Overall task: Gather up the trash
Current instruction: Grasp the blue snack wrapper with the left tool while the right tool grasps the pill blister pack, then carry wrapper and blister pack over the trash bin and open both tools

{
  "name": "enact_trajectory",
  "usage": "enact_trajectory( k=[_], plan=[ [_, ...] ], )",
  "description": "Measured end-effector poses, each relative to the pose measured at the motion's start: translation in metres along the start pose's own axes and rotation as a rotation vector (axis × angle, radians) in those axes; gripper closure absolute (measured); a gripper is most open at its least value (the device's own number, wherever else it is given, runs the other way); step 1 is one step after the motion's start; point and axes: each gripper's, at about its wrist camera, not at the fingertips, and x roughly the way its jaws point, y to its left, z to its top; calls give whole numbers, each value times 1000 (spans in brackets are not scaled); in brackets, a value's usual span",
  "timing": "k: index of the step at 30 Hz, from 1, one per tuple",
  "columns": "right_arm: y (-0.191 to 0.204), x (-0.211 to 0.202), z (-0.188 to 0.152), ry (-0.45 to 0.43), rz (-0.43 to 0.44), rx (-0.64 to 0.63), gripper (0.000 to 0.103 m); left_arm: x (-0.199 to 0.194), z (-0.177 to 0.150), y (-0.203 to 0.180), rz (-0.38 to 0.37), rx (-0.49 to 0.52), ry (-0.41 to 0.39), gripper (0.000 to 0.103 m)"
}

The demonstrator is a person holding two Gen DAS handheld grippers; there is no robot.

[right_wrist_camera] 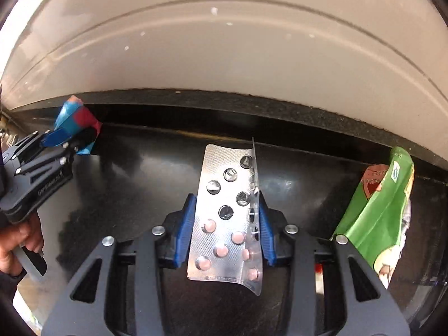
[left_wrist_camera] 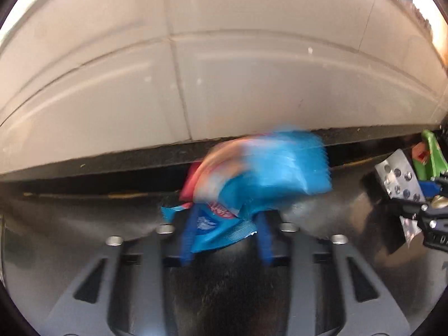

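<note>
Both grippers worked over a glossy black counter [right_wrist_camera: 134,184], which ran up to a beige tiled wall [right_wrist_camera: 224,56].

The left gripper [left_wrist_camera: 226,221] was clamped on a blue snack wrapper [left_wrist_camera: 268,170]; the lower corner of the wrapper sat pinched between the blue pads [left_wrist_camera: 188,235], and the rest bulged out ahead of them toward the wall, with a red patch on its left side. That view was motion-blurred, so the print on the wrapper could not be read. In the right wrist view the same gripper [right_wrist_camera: 65,137] showed at the far left of the counter, with a hand [right_wrist_camera: 19,240] around its grip and the wrapper [right_wrist_camera: 75,117] up against the foot of the wall.

The right gripper [right_wrist_camera: 226,218] was closed on a silver blister pack [right_wrist_camera: 224,212], its pads [right_wrist_camera: 186,224] pressing both long edges so the foil bowed and one side folded up. The wall-end pockets of the pack were punched out; pink tablets remained at the near end. The pack sat mid-counter, short of the wall.

A green pouch [right_wrist_camera: 378,212] stood on the counter to the right of the blister pack, leaning near the wall, untouched. The left wrist view caught it [left_wrist_camera: 431,154] at the right edge, behind the blister pack [left_wrist_camera: 397,179].
</note>
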Motion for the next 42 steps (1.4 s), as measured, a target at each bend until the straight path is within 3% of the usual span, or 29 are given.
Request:
enact_trajectory(
  k=[3,9,14,19,26,33,38,42],
  plan=[
    [7,-22,-11,-25,24,-10,62,-23,-2,4,-13,-50,9,81],
    [22,-68,-39,-55,79,-30,62,-90,-27,-3,-10,-56,-7,82],
    [29,-109,-77,-74,125,-46,62,-151,-68,-18,-7,-53,0,82],
    [38,-141,-117,-93,144,-77,62,-196,-134,-27,13,-101,10,82],
    [29,-163,-161,-97,161,-65,62,-214,-184,-46,9,-117,26,82],
    [47,-168,-177,-107,169,-79,62,-239,-209,-49,30,-116,7,82],
    [77,-174,-185,-104,195,-146,61,-258,-226,-33,73,-167,-9,82],
    [123,-174,-187,-93,249,-250,61,-278,-252,-11,141,-232,-19,82]
  ],
)
